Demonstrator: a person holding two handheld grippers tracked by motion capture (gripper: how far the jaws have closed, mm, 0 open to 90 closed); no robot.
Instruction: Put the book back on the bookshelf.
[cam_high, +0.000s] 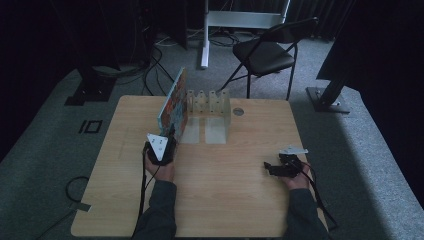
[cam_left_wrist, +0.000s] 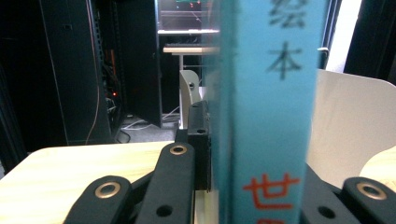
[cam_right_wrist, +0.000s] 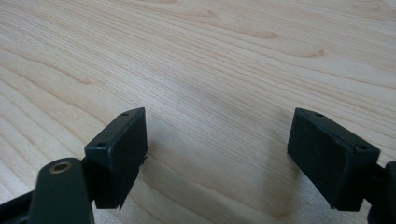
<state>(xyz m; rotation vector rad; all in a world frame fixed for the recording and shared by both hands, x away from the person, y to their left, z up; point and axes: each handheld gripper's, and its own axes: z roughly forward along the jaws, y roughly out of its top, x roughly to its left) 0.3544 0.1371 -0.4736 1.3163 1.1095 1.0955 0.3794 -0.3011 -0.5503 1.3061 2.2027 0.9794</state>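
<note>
The surface (cam_high: 220, 200) has bare wood across its whole near half and along its 3 o'clock side, so my right hand has free room on all sides; the crowded part is the far middle, toward 12 o'clock, where a white rack (cam_high: 209, 106) stands with its dividers upright near the far edge. My book (cam_high: 173, 102) stands on its lower edge just at 9 o'clock of that rack, close beside the rack's outermost divider; whether they touch I cannot tell. Its long axis runs from near to far, roughly 6 o'clock to 12 o'clock, with the colourful cover facing 9 o'clock and the top tilted a little that way. My left tool (cam_high: 167, 137) sits at the book's near end and is clamped on it: in the left gripper view the blue spine (cam_left_wrist: 266, 116) rises straight up between my black jaws, printed characters running down it, with one pad (cam_left_wrist: 200, 140) pressed flat against its side. To the 9 o'clock side of the book the wood is open out to the edge. My right tool (cam_high: 268, 168) rests low over the wood at about 4 o'clock from the book, well apart from it, pointing toward 9 o'clock; its jaws stand wide apart with bare wood grain (cam_right_wrist: 215, 70) between them.
</note>
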